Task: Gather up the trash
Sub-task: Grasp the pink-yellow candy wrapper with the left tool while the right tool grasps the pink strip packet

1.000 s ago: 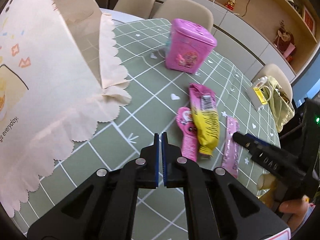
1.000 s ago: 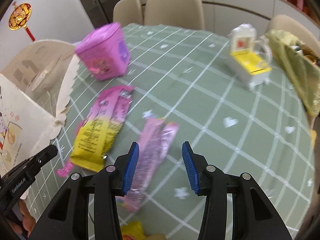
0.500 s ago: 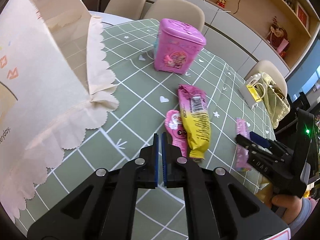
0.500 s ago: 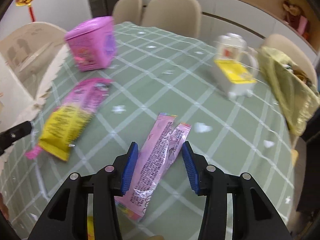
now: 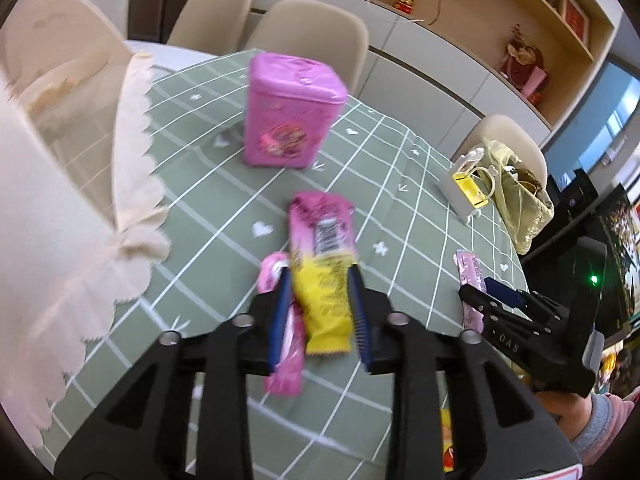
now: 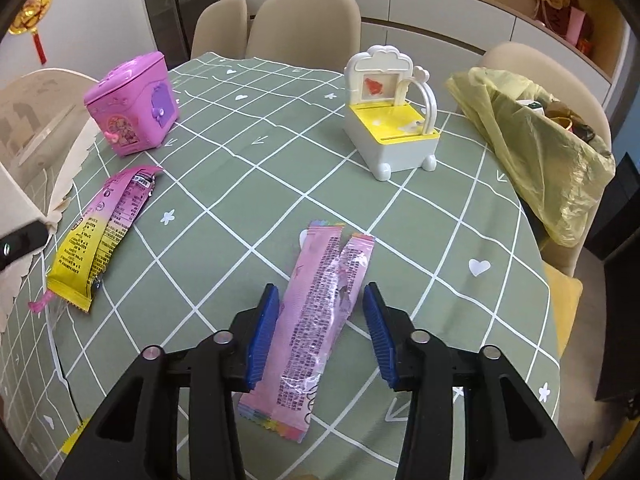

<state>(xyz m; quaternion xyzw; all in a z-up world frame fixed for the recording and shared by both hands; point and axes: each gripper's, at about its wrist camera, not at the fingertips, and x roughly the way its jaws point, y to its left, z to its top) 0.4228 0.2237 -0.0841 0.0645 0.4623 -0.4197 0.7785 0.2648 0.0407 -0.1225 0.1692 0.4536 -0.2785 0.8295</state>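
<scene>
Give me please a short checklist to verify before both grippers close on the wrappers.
1. Left hand-held gripper open: ok.
2. Pink-and-yellow wrapper lies between its fingers: ok, but the small pink wrapper beside it overlaps the left finger and may be caught too.
3. Right hand-held gripper open: ok.
4. Long pink wrapper lies between its fingers: ok, lying slightly diagonal.
5. Fingertips low enough to touch the tablecloth: cannot tell.
6. Yellow trash bag mouth open: ok.
</scene>
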